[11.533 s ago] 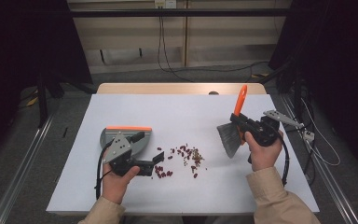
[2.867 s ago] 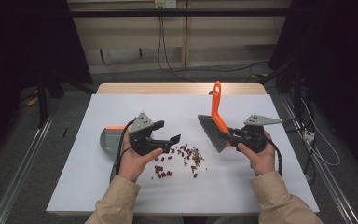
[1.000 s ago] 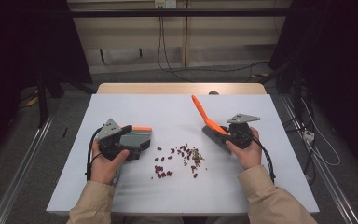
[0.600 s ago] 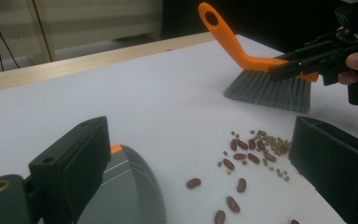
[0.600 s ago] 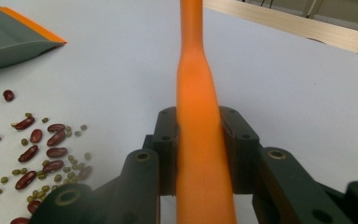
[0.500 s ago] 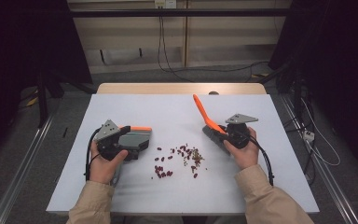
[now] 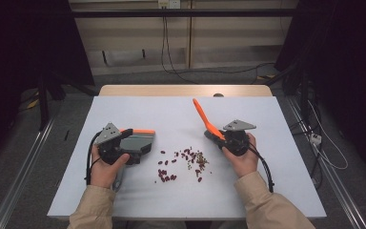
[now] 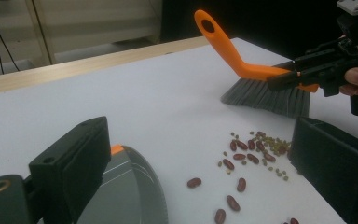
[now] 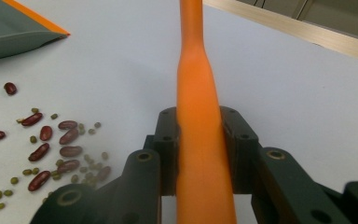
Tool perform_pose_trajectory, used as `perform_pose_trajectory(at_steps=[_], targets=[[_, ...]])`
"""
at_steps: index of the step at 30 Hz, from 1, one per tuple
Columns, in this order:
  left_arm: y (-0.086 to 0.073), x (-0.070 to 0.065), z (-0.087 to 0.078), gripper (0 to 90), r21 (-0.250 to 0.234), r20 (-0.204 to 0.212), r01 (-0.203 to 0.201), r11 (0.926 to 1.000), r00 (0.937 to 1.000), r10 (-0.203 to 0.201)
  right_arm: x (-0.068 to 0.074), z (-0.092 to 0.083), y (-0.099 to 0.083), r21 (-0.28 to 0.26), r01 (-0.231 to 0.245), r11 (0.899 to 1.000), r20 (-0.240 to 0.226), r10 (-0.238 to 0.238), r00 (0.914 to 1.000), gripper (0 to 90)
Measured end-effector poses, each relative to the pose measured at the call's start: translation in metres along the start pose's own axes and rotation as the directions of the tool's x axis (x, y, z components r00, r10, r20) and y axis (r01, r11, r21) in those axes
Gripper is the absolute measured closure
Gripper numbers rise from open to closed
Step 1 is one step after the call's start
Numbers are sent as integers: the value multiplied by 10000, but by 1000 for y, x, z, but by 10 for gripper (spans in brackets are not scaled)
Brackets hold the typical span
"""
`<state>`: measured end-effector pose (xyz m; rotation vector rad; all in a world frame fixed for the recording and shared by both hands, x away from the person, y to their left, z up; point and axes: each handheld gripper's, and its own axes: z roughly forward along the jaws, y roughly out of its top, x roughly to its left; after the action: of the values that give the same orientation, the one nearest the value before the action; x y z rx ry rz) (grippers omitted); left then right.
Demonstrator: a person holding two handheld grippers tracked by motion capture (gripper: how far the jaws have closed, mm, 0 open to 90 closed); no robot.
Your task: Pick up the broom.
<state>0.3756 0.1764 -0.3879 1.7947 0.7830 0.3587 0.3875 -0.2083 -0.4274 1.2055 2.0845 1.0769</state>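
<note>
Lowered beside the beans (image 7: 183,162) — brush (image 7: 205,119) clamped in right gripper (image 7: 225,137).

Beige sleeves (image 7: 91,212); black hand-held gripper (image 7: 218,137) trailing a black cable.

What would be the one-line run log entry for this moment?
right tongs: shut on brush | left tongs: open around dustpan | beans: scattered between | sweep: not started

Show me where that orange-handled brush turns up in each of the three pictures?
High view: brush, right of centre, in the right tongs.
Left gripper view: brush, upper right, bristles on the table.
Right gripper view: its handle, centre, clamped.
Shared landmark: the scattered beans.
</note>
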Motion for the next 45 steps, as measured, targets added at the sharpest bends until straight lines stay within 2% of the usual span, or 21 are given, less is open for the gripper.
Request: perform_pose_trajectory(at_steps=[6,21,27,37,39,41,45], targets=[[2,-1,-1,56,-53,4,-59,10000,10000,59,11,0,0,21,248,9997,239,-249,9994,708],[3,1,-3,55,-87,-42,-62,9999,10000,62,26,1,1,-27,174,9998,-65,-174,9998,707],[2,2,-2,55,7,-15,-200,9998,9998,200,32,2,1,-42,189,9998,-203,-190,9996,707],[1,1,0,55,103,51,-251,9996,9997,250,39,2,2,-2,276,9996,-151,-276,9995,706],[1,1,-1,55,130,17,-299,9995,9996,299,41,1,2,-30,150,9999,-380,-151,9992,706],[1,1,0,56,147,27,-332,9993,9994,332,45,1,2,2,462,9989,-246,-462,9986,706],[1,0,-2,55,94,67,-305,9995,9995,304,46,1,2,-19,394,9992,-277,-395,9988,705]])
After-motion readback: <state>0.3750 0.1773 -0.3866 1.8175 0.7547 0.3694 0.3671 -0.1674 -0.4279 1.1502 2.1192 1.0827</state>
